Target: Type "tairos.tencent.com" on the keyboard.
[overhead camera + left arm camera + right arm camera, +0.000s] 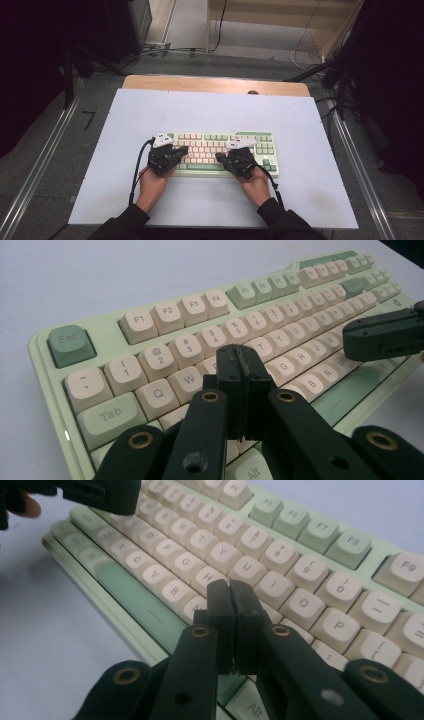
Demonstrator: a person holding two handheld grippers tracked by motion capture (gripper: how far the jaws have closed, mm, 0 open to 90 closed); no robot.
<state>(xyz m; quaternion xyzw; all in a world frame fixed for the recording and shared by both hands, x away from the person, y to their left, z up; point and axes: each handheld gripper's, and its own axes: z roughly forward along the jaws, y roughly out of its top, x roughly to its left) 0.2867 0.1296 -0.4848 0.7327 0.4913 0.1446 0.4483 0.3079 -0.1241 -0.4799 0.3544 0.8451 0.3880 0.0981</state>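
A pale green keyboard with cream and green keycaps lies on the white board. My left gripper hovers over its left half, jaws shut with nothing between them; in the left gripper view the gripper sits just above the keys near the W and E row of the keyboard. My right gripper is over the middle-right keys, also shut and empty; in the right gripper view its tips hang above the keys near H and J of the keyboard. The two grippers point toward each other.
The white board covers a wooden table. Metal rails run along both sides. Cables and a wooden shelf frame lie on the floor beyond. Bare board surrounds the keyboard.
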